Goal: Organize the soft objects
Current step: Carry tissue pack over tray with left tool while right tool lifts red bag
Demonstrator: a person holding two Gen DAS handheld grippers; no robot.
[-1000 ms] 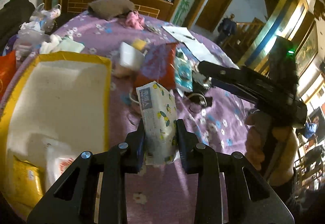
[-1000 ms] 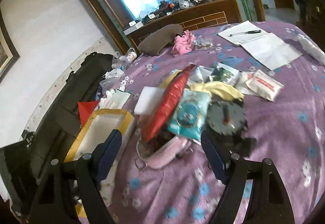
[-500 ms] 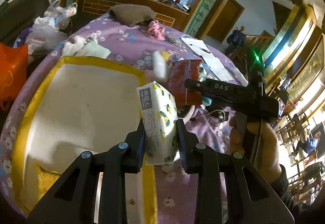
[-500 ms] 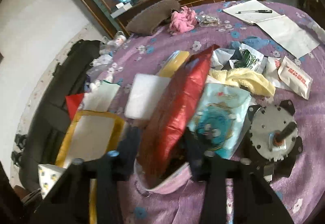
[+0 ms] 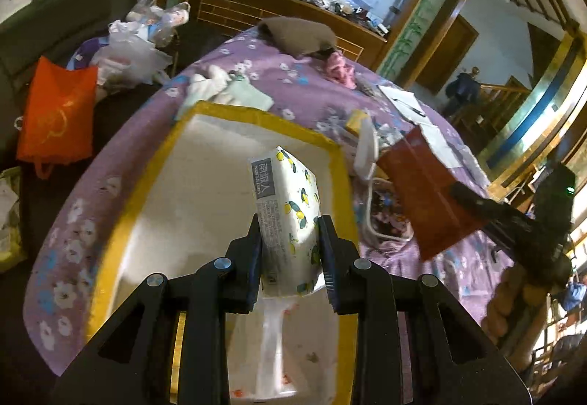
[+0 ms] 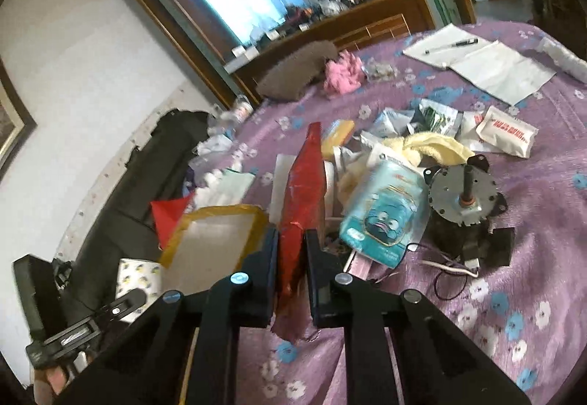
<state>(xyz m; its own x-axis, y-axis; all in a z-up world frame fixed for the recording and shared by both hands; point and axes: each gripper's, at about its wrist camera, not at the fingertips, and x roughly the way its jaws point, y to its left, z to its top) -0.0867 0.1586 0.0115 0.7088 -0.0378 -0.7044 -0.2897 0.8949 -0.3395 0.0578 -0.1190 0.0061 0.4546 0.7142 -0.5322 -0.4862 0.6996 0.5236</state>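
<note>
Free room: white floor of the yellow-rimmed tray (image 5: 332,163) mostly bare at its far half; a white packet (image 5: 271,342) occupies the near end. Bench cloth (image 6: 521,280) open at near right. Obstacles: motor (image 6: 464,194), teal wipes pack (image 6: 385,218) and yellow towel (image 6: 436,146) crowd the middle, beside the tray.
</note>
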